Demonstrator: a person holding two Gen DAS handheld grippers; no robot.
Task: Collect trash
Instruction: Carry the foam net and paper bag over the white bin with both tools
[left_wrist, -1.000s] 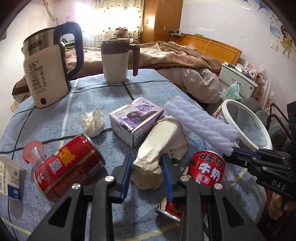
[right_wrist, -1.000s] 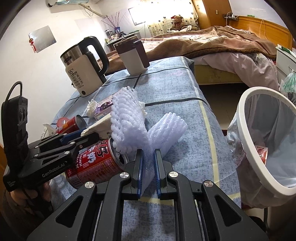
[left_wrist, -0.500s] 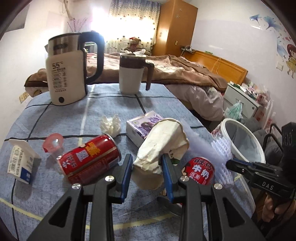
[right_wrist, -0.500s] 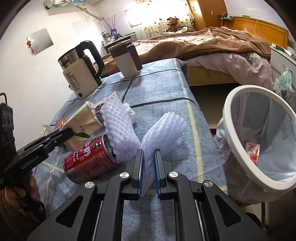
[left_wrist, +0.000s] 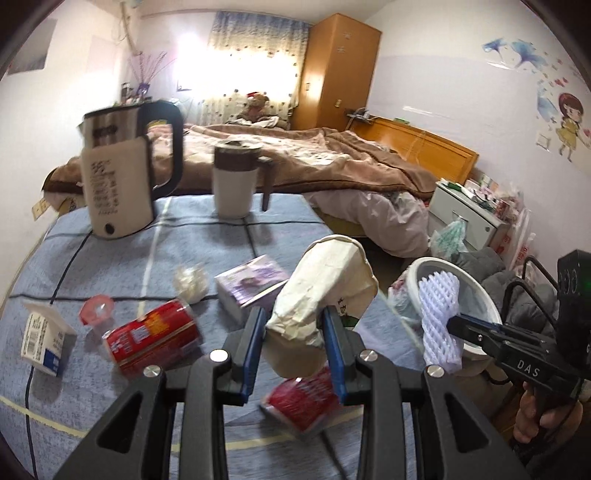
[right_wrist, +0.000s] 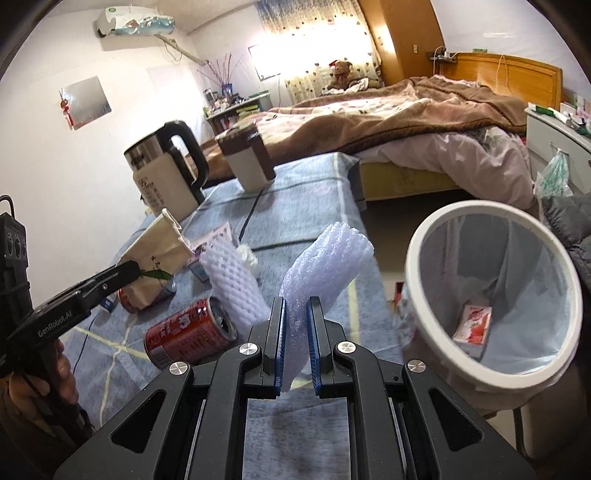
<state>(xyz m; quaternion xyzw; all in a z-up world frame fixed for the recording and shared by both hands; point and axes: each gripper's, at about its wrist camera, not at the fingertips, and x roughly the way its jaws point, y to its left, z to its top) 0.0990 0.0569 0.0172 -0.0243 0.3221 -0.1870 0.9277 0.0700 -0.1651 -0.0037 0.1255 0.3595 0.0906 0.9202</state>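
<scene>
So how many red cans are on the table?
2. One red can lies on its side near the left gripper; the other can lies nearer the table edge, under that gripper's paper bag. More could be hidden behind the bag.

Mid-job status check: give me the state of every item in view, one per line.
left gripper: shut on paper bag, lifted.
right gripper: shut on foam net, near the bin.
trash bin: lined, one packet inside.
two red cans: lying on their sides.
purple carton: on table.
kettle: upright.
</scene>
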